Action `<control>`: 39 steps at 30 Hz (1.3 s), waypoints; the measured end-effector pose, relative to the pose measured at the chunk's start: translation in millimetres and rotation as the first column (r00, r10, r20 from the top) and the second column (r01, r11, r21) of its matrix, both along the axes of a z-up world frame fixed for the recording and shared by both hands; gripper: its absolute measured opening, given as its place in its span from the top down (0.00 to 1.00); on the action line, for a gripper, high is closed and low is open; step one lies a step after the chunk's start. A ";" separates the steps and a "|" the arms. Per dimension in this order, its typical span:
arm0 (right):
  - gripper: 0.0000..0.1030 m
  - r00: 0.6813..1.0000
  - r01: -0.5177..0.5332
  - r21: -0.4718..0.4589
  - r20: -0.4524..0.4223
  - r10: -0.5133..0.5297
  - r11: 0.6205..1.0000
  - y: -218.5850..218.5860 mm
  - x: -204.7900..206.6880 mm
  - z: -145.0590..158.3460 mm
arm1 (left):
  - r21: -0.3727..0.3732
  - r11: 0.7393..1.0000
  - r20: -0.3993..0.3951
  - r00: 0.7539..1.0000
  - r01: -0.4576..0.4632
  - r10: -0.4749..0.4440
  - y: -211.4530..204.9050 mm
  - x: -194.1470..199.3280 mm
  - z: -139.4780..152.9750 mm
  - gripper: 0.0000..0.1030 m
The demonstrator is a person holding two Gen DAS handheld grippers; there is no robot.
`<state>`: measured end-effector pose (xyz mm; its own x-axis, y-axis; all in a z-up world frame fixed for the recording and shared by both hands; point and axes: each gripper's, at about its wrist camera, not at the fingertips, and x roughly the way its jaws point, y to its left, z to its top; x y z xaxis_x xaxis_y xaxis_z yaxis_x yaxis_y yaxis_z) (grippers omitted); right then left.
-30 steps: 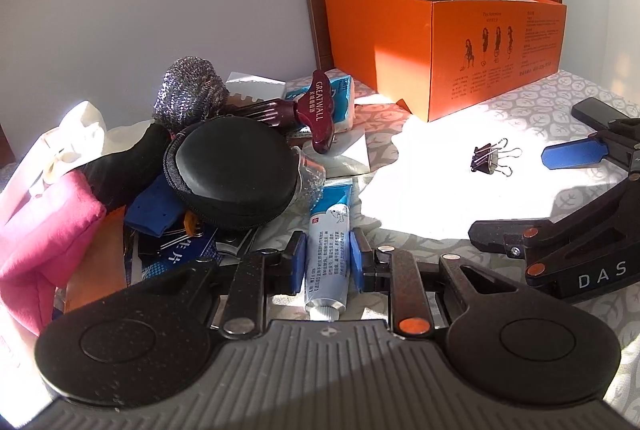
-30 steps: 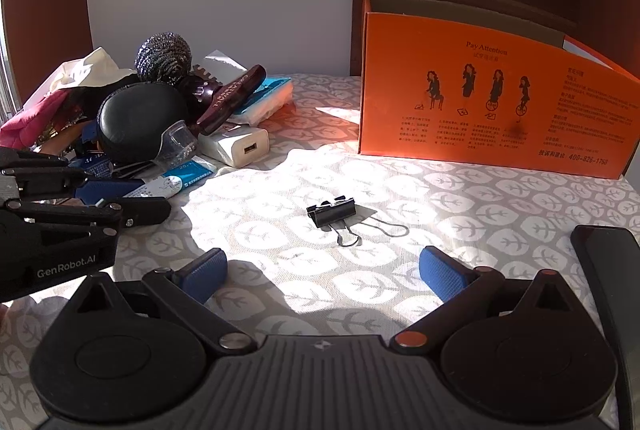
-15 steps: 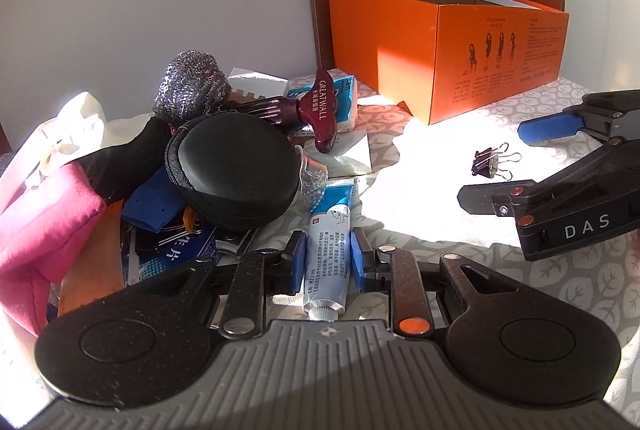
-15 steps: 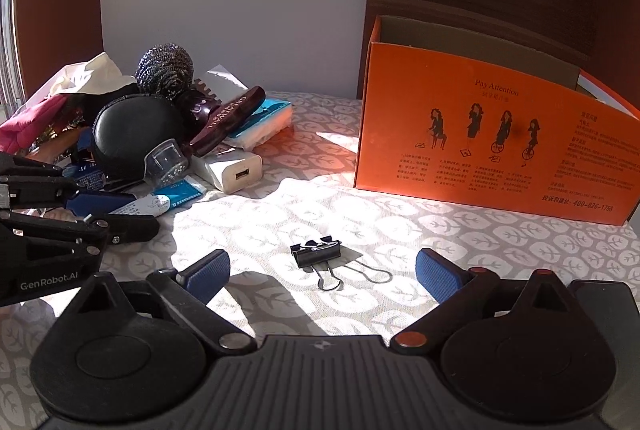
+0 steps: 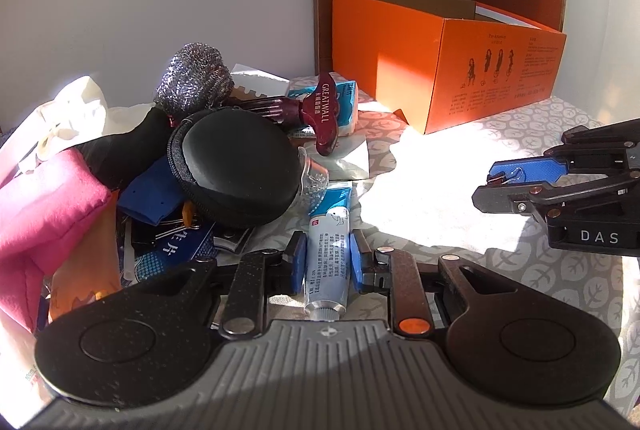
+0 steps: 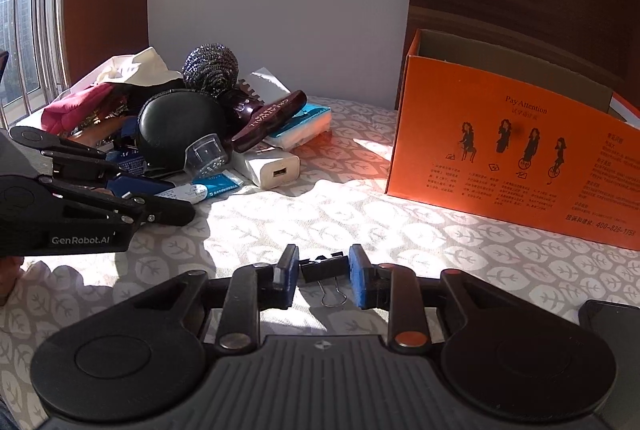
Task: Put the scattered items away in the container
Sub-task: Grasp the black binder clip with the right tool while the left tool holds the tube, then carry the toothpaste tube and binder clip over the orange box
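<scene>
My left gripper (image 5: pixel 325 262) is shut on a blue-and-white tube (image 5: pixel 328 250) lying at the near edge of the pile; it also shows in the right wrist view (image 6: pixel 168 204). My right gripper (image 6: pixel 324 272) is closed around a black binder clip (image 6: pixel 325 267), its blue pads touching the clip's ends on the leaf-patterned cloth. The right gripper shows in the left wrist view (image 5: pixel 516 178), with the clip's wire handle (image 5: pixel 508 176) against a blue pad. The open orange box (image 6: pixel 508 154) stands at the back right, also seen in the left wrist view (image 5: pixel 444 78).
The pile holds a black round case (image 5: pixel 236 170), steel scourer (image 5: pixel 194 78), maroon GREATWALL tool (image 5: pixel 326 114), tissue pack (image 5: pixel 344 102), pink cloth (image 5: pixel 44 222), white charger (image 6: pixel 272 168) and clear plastic piece (image 6: pixel 206 154). A dark object (image 6: pixel 612 342) lies at the near right.
My right gripper moved forward over the binder clip and closed from wide open onto it. My left gripper stayed shut on the tube.
</scene>
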<state>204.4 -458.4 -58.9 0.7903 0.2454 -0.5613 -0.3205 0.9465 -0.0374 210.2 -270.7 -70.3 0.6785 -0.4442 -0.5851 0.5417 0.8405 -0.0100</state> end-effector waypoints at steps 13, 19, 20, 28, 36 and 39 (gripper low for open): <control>0.76 0.998 0.021 0.149 0.055 -0.029 0.989 -14.8 -20.7 22.6 | -0.043 0.998 0.055 0.998 0.042 -0.040 6.1 -21.2 27.6 0.78; 0.76 0.995 0.016 0.157 0.096 -0.032 0.987 -15.1 -29.7 37.5 | -0.021 0.999 0.096 0.995 0.043 -0.041 -5.1 -18.6 43.1 0.78; 0.76 0.994 0.016 0.159 0.101 -0.032 0.987 -16.3 -30.5 40.6 | -0.017 0.999 0.106 0.993 0.045 -0.043 -7.7 -17.6 45.2 0.78; 0.76 0.989 0.026 0.161 0.141 -0.049 0.987 -27.1 -38.5 56.8 | 0.029 0.998 0.155 0.987 0.049 -0.053 -23.5 -13.6 51.9 0.78; 0.76 0.985 0.051 0.167 0.155 -0.077 0.985 -36.1 -41.5 63.3 | 0.050 0.997 0.174 0.982 0.065 -0.073 -45.7 3.5 64.3 0.78; 0.76 0.981 0.068 0.172 0.167 -0.097 0.983 -42.6 -42.1 68.5 | 0.065 0.995 0.200 0.976 0.074 -0.085 -58.0 11.3 73.6 0.78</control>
<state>162.3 -501.1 9.7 0.8938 0.2523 -0.3707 -0.2430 0.9673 0.0724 221.5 -328.7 3.3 0.7493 -0.4714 -0.4651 0.5927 0.7907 0.1534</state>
